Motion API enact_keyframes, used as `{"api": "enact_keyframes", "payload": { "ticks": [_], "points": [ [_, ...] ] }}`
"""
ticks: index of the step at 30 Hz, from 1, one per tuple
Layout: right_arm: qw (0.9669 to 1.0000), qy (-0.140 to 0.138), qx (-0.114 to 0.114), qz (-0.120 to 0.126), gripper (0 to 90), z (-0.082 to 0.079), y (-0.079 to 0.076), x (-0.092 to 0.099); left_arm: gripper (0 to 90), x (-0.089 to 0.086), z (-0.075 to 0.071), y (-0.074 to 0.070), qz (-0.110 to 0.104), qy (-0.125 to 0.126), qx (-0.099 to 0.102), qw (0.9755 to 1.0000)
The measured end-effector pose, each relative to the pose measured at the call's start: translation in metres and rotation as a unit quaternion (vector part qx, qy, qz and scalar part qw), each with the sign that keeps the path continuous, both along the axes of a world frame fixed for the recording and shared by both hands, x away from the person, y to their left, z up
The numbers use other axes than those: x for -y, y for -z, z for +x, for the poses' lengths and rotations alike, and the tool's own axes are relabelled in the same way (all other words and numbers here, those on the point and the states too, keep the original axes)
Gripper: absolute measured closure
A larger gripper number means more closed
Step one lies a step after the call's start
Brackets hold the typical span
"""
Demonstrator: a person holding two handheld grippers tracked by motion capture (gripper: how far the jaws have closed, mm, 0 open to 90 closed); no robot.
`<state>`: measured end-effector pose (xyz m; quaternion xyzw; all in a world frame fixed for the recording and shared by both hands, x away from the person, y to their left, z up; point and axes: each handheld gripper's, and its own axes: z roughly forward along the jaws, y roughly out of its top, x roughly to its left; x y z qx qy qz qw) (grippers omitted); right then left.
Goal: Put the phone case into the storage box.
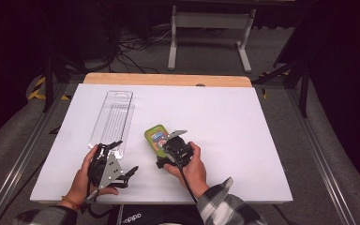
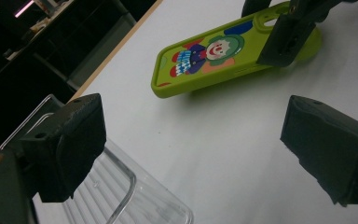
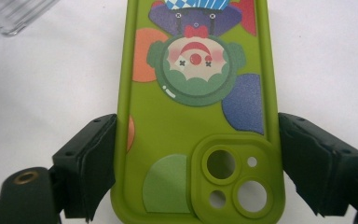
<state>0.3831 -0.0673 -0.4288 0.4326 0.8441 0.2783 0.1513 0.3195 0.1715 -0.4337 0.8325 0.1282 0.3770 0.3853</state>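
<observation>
A green phone case (image 3: 196, 116) with a clown drawing lies back-up on the white table (image 1: 243, 136), near the person's edge. The right gripper (image 1: 174, 149) has its fingers (image 3: 91, 168) clamped on the case's two long sides at the camera-cutout end; in the right gripper view the far end of the case runs off the top of the frame. In the high view the hand (image 1: 192, 164) and gripper cover the near end. The left gripper (image 2: 193, 154) hangs released, fingers spread wide with nothing between them, above the near end of a clear plastic tray (image 1: 112, 119), whose ribbed corner is cut off below.
</observation>
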Motion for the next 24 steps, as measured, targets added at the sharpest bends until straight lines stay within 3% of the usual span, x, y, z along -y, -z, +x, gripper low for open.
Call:
{"api": "enact_keyframes", "payload": {
  "ticks": [4, 6, 7, 9, 14, 15, 16, 17, 18, 20, 21, 23, 24],
  "points": [
    [0.9989, -0.046, 0.001, 0.007, 16.9, -0.001, -0.003, 0.010, 7.5, 0.015, 0.004, 0.003, 0.032, -0.001, 0.018, 0.9993],
    [0.9985, -0.053, 0.001, 0.011, 16.9, -0.001, -0.004, 0.012, 7.9, 0.019, 0.004, 0.003, 0.040, 0.003, 0.027, 0.9988],
    [0.9975, -0.068, 0.003, 0.018, 16.9, 0.000, -0.008, 0.018, 8.1, 0.028, 0.005, 0.004, 0.061, 0.005, 0.042, 0.9972],
    [0.9970, -0.074, 0.005, 0.023, 16.9, 0.000, -0.010, 0.021, 8.1, 0.032, 0.005, 0.005, 0.066, 0.008, 0.048, 0.9967],
    [0.9955, -0.086, 0.004, 0.037, 16.8, 0.004, -0.023, 0.038, 9.0, 0.050, 0.006, 0.007, 0.105, 0.009, 0.078, 0.9913],
    [0.9952, -0.089, 0.004, 0.040, 16.8, 0.004, -0.024, 0.041, 9.4, 0.053, 0.008, 0.007, 0.115, 0.015, 0.088, 0.9894],
    [0.9948, -0.093, -0.004, 0.041, 16.8, 0.004, -0.026, 0.043, 9.6, 0.056, 0.008, 0.009, 0.115, 0.012, 0.091, 0.9891],
    [0.9944, -0.096, -0.006, 0.045, 16.8, 0.004, -0.027, 0.045, 10.0, 0.058, 0.009, 0.007, 0.134, 0.019, 0.100, 0.9857],
    [0.9943, -0.097, -0.007, 0.043, 16.8, 0.004, -0.028, 0.046, 10.5, 0.060, 0.008, 0.008, 0.133, 0.011, 0.098, 0.9862],
    [0.9941, -0.099, -0.010, 0.042, 16.8, 0.003, -0.031, 0.047, 10.8, 0.063, 0.010, 0.008, 0.145, 0.017, 0.112, 0.9829],
    [0.9938, -0.102, -0.012, 0.041, 16.8, 0.003, -0.031, 0.047, 11.0, 0.065, 0.010, 0.009, 0.142, 0.019, 0.113, 0.9833],
    [0.9930, -0.109, -0.014, 0.043, 16.8, 0.002, -0.033, 0.047, 11.4, 0.067, 0.010, 0.009, 0.154, 0.019, 0.123, 0.9801],
    [0.9928, -0.111, -0.016, 0.042, 16.8, 0.001, -0.034, 0.047, 11.8, 0.068, 0.010, 0.009, 0.153, 0.020, 0.126, 0.9799]
  ]
}}
